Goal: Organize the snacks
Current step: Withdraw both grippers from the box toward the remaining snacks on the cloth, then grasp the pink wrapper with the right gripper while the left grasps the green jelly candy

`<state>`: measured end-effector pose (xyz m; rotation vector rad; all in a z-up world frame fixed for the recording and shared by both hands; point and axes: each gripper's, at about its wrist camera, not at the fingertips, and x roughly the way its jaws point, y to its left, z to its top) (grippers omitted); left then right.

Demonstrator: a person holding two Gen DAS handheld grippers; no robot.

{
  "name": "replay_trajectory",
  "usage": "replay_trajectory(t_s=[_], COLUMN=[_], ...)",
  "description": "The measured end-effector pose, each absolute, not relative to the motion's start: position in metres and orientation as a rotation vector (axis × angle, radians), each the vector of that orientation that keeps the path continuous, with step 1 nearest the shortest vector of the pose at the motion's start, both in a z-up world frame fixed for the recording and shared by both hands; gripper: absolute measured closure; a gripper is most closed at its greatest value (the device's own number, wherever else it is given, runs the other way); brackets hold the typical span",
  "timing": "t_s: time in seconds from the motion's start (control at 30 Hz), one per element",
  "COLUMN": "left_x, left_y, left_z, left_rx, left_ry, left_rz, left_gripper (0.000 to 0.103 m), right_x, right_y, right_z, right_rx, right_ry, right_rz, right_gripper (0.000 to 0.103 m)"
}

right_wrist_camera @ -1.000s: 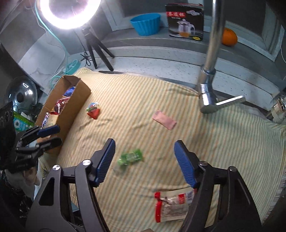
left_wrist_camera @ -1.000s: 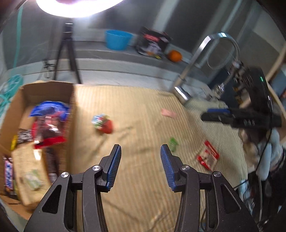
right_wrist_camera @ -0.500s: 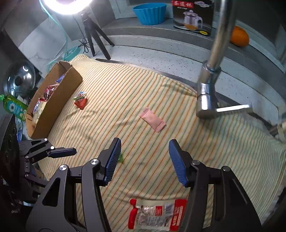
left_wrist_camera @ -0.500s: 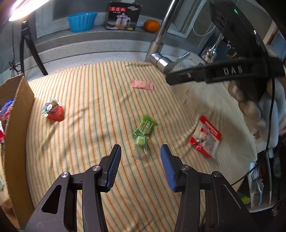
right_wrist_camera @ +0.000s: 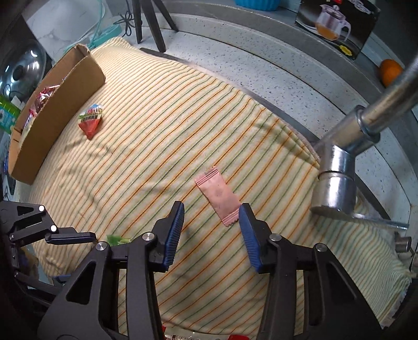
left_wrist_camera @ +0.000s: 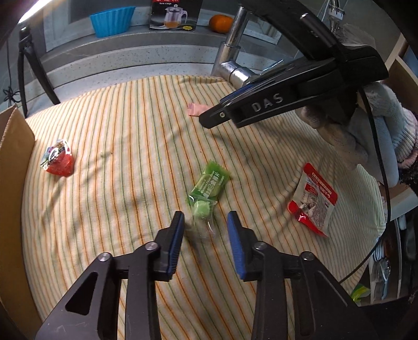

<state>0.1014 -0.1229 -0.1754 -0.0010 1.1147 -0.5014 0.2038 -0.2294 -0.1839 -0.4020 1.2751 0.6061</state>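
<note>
On the striped cloth (left_wrist_camera: 125, 125) lies a green candy packet (left_wrist_camera: 209, 183). My left gripper (left_wrist_camera: 206, 228) hangs just over its clear near end, jaws closing, with the wrapper tail between the fingertips and not pressed. A pink sachet (right_wrist_camera: 218, 197) lies flat further back. My right gripper (right_wrist_camera: 211, 225) points down at the sachet's near end, jaws closing, pads clear of it. From the left wrist view the right gripper (left_wrist_camera: 211, 117) covers part of the pink sachet (left_wrist_camera: 193, 108). A red triangular snack (left_wrist_camera: 58, 162) and a red-and-white packet (left_wrist_camera: 312, 198) lie loose.
A cardboard box (right_wrist_camera: 57, 115) holding several snacks stands at the cloth's left edge. A chrome faucet (right_wrist_camera: 339, 167) rises at the back right. Behind it, a ledge carries a blue bowl (left_wrist_camera: 112, 17), a teapot box (left_wrist_camera: 172, 13) and an orange (left_wrist_camera: 220, 23). A tripod leg (left_wrist_camera: 31, 65) stands back left.
Both grippers have come down toward the cloth with their jaws narrowing. The left swung from the box side to the green candy. The right moved from the green candy to the pink sachet.
</note>
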Motion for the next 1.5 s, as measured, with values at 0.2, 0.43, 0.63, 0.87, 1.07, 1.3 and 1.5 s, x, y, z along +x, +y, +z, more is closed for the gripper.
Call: replay_trajectory(t_s=[0.2,0.43,0.63,0.87,1.07,1.3,1.5], left_x=[0.109,0.120,0.118,0.115,0.112,0.111,0.111], left_y=[-0.137,-0.139,-0.129,-0.112,-0.112,-0.113,-0.110], left_z=[-0.183,-0.189,-0.189,-0.184,-0.182,-0.183,-0.183], left_rx=[0.043,0.037,-0.002,-0.054,-0.050,-0.049,-0.058], left_ry=[1.117,1.107,1.102,1.095,1.091,1.096,1.092], left_rz=[-0.510,-0.508,-0.500,-0.476,-0.478,-0.481,-0.473], left_gripper=[0.076,0.084,0.087,0.087,0.087,0.087,0.087], right_x=[0.207,0.215,0.217,0.217,0.212,0.213,0.219], right_y=[-0.227,-0.229,-0.230,-0.240,-0.239,-0.225,-0.215], right_z=[-0.190,-0.192,-0.192,-0.188,-0.188,-0.186,-0.192], right_rx=[-0.418,-0.410,-0.399,-0.324,-0.366,-0.459,-0.483], right_ry=[1.285,1.293,1.290,1.284,1.274,1.232,1.252], right_rz=[0.613,0.607,0.612,0.604,0.615,0.608,0.621], right_gripper=[0.068,0.091,0.098,0.101,0.101,0.059,0.071])
